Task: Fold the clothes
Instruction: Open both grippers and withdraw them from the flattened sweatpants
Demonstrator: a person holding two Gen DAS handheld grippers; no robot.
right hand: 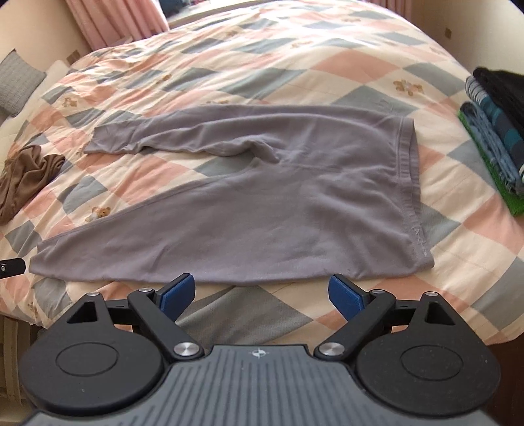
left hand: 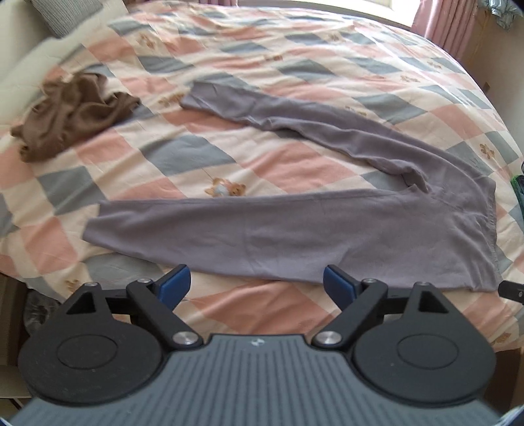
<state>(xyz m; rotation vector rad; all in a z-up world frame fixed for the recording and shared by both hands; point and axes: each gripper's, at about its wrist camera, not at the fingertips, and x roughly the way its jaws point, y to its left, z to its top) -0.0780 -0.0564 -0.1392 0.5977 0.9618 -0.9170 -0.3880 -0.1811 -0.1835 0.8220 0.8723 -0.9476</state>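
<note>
we hold both grippers low over the near edge of the bed, each looking forward across the checked quilt (left hand: pixel 294 65). the left gripper (left hand: pixel 256 283) has its blue-padded fingers (left hand: pixel 175 283) spread wide apart with nothing between them, and the right gripper (right hand: pixel 262 291) is the same, fingers (right hand: pixel 344 293) well apart and empty. neither touches cloth; the pads hang just short of the near hem of the garment.

the thing we are folding is a pair of grey-lilac trousers (left hand: pixel 278 229), lying flat on the quilt just beyond our fingertips. in the right wrist view the trousers (right hand: pixel 278 203) show their waistband on the right side, with the two legs running away to the left. the near leg lies fairly straight and smooth along the bed edge; the far leg angles off from it and is rumpled near the crotch, so the legs form an open v with quilt showing between them.

to the left of the trousers, well apart from them, a brown garment (left hand: pixel 68 114) sits in a crumpled heap. at the right side of the bed in the right wrist view, a stack of folded clothes (right hand: pixel 494 131) rests on the quilt, with green, blue striped and dark pieces. a grey pillow (right hand: pixel 16 82) lies at the far left, and pink curtains (right hand: pixel 114 19) hang behind the bed.
</note>
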